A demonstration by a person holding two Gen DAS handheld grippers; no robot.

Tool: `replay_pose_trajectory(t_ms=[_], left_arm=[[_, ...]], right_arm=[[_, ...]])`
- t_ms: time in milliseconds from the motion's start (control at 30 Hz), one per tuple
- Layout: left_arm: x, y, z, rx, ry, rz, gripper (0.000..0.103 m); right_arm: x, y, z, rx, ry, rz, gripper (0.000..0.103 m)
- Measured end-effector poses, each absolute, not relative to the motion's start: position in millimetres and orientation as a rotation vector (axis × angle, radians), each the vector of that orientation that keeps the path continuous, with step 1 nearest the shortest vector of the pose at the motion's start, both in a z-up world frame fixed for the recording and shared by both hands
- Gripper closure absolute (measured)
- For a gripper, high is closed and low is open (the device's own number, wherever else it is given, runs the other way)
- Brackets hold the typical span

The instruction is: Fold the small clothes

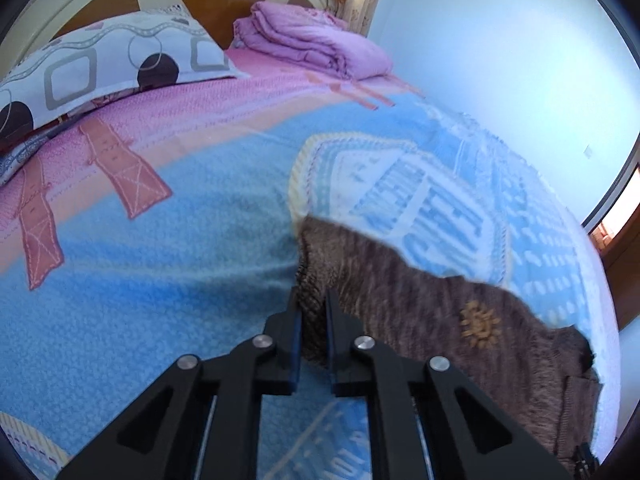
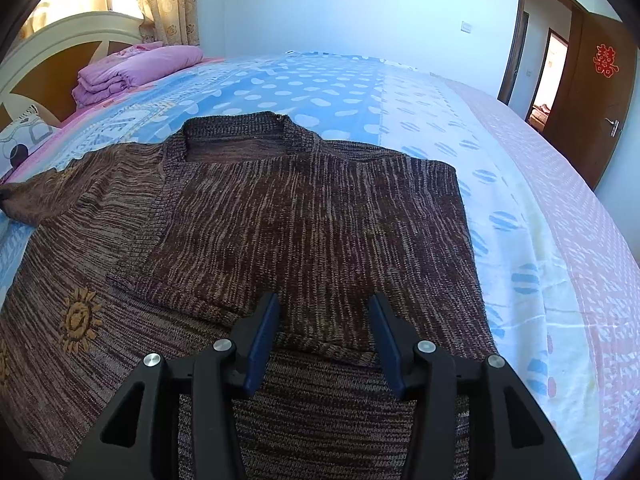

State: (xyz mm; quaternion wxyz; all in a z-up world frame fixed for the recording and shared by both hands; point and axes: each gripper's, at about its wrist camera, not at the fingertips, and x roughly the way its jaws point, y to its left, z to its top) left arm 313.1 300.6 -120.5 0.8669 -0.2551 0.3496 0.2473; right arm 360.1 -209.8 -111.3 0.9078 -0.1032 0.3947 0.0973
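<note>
Brown knit cardigan (image 2: 304,208) is lying flat on the bed (image 2: 520,208), collar farthest from me. I am pinching its sleeve end with my left gripper (image 1: 314,304), that sleeve running out sideways from the body, while my right gripper (image 2: 324,320) is hovering parted over the hem.

Sweater (image 1: 460,320) motion-blurred, edge-cropped
</note>
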Motion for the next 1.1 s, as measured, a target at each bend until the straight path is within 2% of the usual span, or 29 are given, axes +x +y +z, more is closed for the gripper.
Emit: replay_pose_trajectory(t_ms=[200, 500, 667, 800, 900, 1000, 1067, 1100], left_arm=[[323, 274, -83, -0.538, 0.666, 0.432, 0.093], [341, 181, -24, -0.442, 0.587, 0.216, 0.093], [355, 107, -19, -0.326, 0.597, 0.086, 0.093], [363, 41, -41, -0.226, 0.637, -0.004, 0.093], [367, -4, -75, -0.132, 0.697, -0.021, 0.084], [358, -41, -106, -0.027, 0.765, -0.080, 0.071], [345, -45, -108, 0.014, 0.738, -0.093, 0.066], [341, -44, -106, 0.025, 0.723, -0.086, 0.061]], right_arm=[[360, -210, -111, -0.215, 0.812, 0.196, 0.053], [360, -210, -111, -0.205, 0.813, 0.200, 0.053], [361, -212, -111, -0.198, 0.813, 0.202, 0.053], [361, -212, -111, -0.194, 0.813, 0.203, 0.053], [361, -213, -110, -0.187, 0.814, 0.207, 0.053], [362, -215, -110, -0.170, 0.816, 0.216, 0.052], [362, -217, -110, -0.158, 0.818, 0.222, 0.052], [363, -217, -110, -0.154, 0.819, 0.224, 0.052]])
